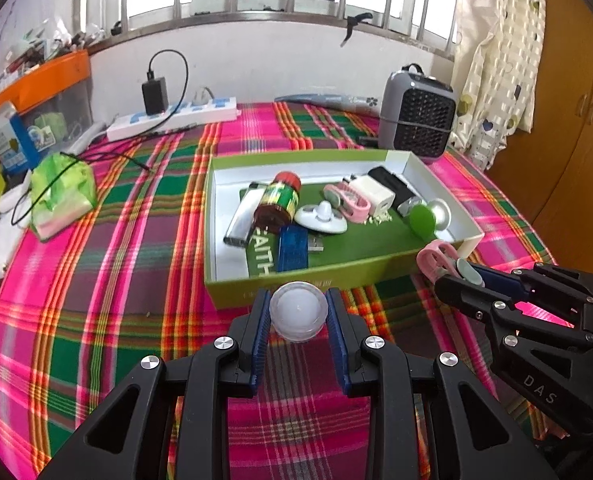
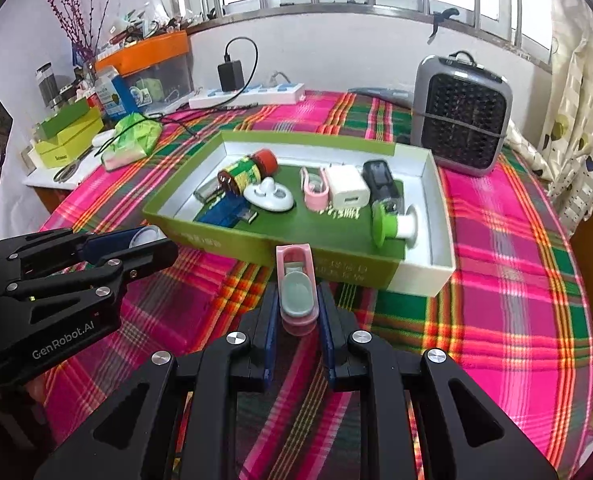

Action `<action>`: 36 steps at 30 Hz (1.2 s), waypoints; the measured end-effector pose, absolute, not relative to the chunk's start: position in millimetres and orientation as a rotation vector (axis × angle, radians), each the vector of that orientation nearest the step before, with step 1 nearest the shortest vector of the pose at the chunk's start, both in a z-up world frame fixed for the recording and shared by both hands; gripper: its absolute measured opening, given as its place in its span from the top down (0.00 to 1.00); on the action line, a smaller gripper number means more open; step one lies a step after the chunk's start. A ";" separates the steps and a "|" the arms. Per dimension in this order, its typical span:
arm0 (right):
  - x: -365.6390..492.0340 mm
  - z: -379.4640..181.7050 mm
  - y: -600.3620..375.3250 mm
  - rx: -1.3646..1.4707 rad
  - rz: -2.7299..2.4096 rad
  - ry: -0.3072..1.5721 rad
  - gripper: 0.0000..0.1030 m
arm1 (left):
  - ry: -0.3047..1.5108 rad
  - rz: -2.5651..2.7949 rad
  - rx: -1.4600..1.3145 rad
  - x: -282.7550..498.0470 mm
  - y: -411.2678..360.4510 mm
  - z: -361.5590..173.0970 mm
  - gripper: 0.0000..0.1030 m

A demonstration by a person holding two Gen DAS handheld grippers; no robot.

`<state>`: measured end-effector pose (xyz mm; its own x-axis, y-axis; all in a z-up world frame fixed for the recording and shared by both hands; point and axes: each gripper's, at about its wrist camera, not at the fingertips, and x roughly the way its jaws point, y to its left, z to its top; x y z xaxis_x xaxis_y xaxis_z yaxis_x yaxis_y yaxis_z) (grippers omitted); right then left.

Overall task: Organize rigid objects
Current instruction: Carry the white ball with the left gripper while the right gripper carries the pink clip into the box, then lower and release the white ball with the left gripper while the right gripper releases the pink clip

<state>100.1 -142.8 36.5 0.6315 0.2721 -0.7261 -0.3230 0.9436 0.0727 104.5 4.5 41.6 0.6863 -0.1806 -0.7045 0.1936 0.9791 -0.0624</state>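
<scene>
**Both claws loaded, short of the green box**

Left wrist view: the left claw (image 1: pixel 299 312) is closed narrow on a small round clear-plastic jar with a milky white inside (image 1: pixel 298 311), the blue pads pressing its sides. Just ahead of the claw stands the near wall of the shallow green cardboard box with white inner walls (image 1: pixel 316 276), set on the table under a pink-and-green plaid cloth (image 1: pixel 116 280). Inside lie a brown bottle with a red cap (image 1: pixel 277 204), a white charger cube (image 1: pixel 370 195) and other small items. To this claw's right, the right claw (image 1: pixel 462 276) reaches toward the same box.

Right wrist view: the right claw (image 2: pixel 298 308) is clamped fully on a pink plastic clip-shaped piece with a pale grey-green oval pad (image 2: pixel 296 292), which sticks up and forward out of the claw. The box's near wall is just beyond it; the left claw (image 2: pixel 144 240) sits off to the left.

The step in hand appears to be carrying both items to the box. Next, each claw likely needs to clear the near wall, lower over a bare green patch, and let go.
</scene>
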 end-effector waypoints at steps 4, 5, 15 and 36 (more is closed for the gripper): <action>105.2 43.7 -146.9 -0.064 0.328 0.805 0.81 | 0.779 -0.224 0.008 110.4 3.9 47.7 0.74; 107.1 45.3 -147.8 -0.064 0.326 0.801 0.81 | 0.774 -0.224 0.012 111.4 3.5 49.2 0.74; 135.1 52.5 -160.4 -0.031 0.309 0.804 0.81 | 0.760 -0.242 0.007 133.7 -1.0 59.4 0.74; 182.4 29.7 -160.3 -0.031 0.361 0.920 0.81 | 0.859 -0.304 0.001 169.5 -28.2 33.4 0.74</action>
